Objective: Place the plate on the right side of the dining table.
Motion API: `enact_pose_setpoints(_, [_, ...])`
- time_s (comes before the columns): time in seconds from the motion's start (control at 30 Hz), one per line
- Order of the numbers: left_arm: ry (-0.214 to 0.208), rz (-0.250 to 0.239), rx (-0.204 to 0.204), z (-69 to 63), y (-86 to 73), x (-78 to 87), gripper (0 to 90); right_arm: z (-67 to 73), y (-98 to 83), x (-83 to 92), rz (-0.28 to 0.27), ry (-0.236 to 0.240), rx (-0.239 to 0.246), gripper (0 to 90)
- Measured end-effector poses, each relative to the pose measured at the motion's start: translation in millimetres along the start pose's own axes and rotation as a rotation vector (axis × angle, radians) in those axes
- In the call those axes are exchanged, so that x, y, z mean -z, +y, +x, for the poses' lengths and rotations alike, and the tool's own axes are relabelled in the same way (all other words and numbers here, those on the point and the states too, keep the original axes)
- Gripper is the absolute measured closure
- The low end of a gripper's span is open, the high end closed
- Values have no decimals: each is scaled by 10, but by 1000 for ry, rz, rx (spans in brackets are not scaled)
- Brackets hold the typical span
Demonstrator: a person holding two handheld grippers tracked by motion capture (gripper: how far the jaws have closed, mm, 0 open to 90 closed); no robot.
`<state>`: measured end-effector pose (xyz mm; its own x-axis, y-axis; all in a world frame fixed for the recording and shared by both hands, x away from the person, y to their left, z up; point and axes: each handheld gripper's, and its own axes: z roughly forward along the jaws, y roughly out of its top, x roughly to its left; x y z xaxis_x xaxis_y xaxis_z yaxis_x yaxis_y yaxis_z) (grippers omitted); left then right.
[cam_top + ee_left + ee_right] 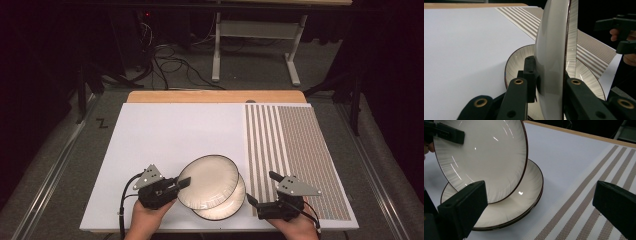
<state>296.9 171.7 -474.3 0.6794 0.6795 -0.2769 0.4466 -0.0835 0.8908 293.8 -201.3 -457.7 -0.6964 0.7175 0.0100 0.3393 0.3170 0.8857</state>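
Left gripper (pixel 181 184) clamped on the rim of the upper plate (pixel 209 181), one jaw on each face of it. I hold that plate lifted and tilted, its left edge raised, its lower edge down over the lower plate (pixel 227 207). From the left gripper view the upper plate (pixel 554 50) stands nearly on edge between my jaws, glossy cream with a thin dark rim. Whether its low edge touches the plate beneath I cannot tell.

Lower plate (pixel 519 210) lies flat on the white mat (pixel 165 135), same cream glaze, same dark rim, faint radial streaks toward the edge. Both plates hold nothing; only light glints show on the glaze. In the right gripper view the upper plate (pixel 481 157) leans over the lower one and covers its far left part.

Right gripper (pixel 262 192) has its jaws wide apart, nothing between them. It sits just right of the plates, over the edge of the striped placemat (pixel 295 155), not touching either plate. Striped placemat lies on the right part of the white mat, brown and pale bands running away from me. Wooden table edge (pixel 215 96) shows beyond the mat.
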Motion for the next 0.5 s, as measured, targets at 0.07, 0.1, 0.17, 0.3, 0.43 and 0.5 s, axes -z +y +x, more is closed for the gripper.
enact_pose_setpoints(0.07, [0, -1, -3, 0, -1, 1, 788, 0, 21, -42, -5, 11, -10, 3])
enact_pose_setpoints(0.1, [0, -2, -5, -1, -1, 1, 788, 6, 31, -68, -4, 18, -18, 3])
enact_pose_setpoints(0.17, [2, -5, -9, -7, -3, 2, 787, 24, 48, -125, -2, 19, -9, 3])
enact_pose_setpoints(0.3, [7, -7, -23, -22, -1, 7, 788, 42, 80, -222, 18, 27, 0, 3])
enact_pose_setpoints(0.43, [8, -8, -37, -34, 2, 9, 788, 66, 114, -296, 26, 27, 0, 4])
enact_pose_setpoints(0.5, [8, -9, -42, -36, 2, 10, 787, 75, 135, -334, 30, 33, 2, 4])
